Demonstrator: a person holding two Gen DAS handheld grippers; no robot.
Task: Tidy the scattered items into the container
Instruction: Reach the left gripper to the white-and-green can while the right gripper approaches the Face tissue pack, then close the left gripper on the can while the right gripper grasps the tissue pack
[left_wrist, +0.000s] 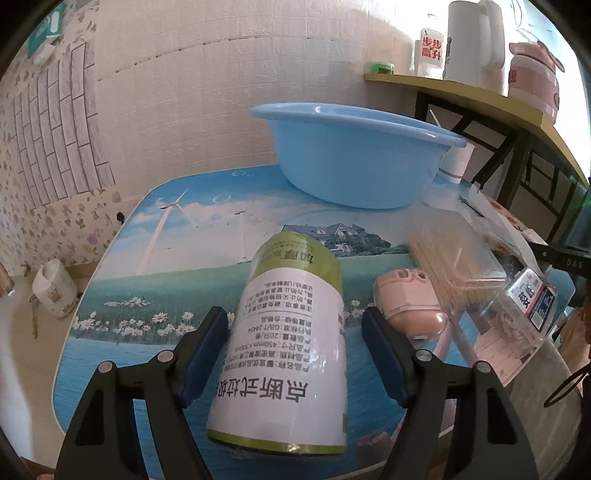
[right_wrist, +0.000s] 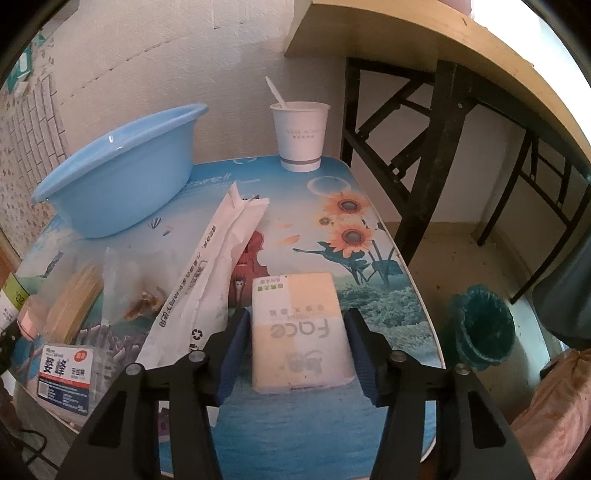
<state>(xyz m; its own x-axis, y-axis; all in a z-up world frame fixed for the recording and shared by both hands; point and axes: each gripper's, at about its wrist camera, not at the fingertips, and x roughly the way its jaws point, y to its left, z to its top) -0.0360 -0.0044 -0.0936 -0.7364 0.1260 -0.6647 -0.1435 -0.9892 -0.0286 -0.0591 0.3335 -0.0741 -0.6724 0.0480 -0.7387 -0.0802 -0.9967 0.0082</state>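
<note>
A blue plastic basin (left_wrist: 354, 162) stands at the back of the picture-printed table; it also shows in the right wrist view (right_wrist: 118, 177). My left gripper (left_wrist: 295, 350) is open around a white and green roll of garbage bags (left_wrist: 291, 339) lying on the table, pads beside it with small gaps. My right gripper (right_wrist: 295, 350) is open around a yellow and white tissue pack (right_wrist: 301, 332) lying flat, pads a little off its sides.
A pink device (left_wrist: 410, 302), a clear box of toothpicks (left_wrist: 458, 266) and a cotton swab box (right_wrist: 66, 373) lie between the grippers. A white paper bag (right_wrist: 218, 266) and a paper cup with spoon (right_wrist: 300, 136) are on the table. A bin (right_wrist: 484, 328) stands on the floor.
</note>
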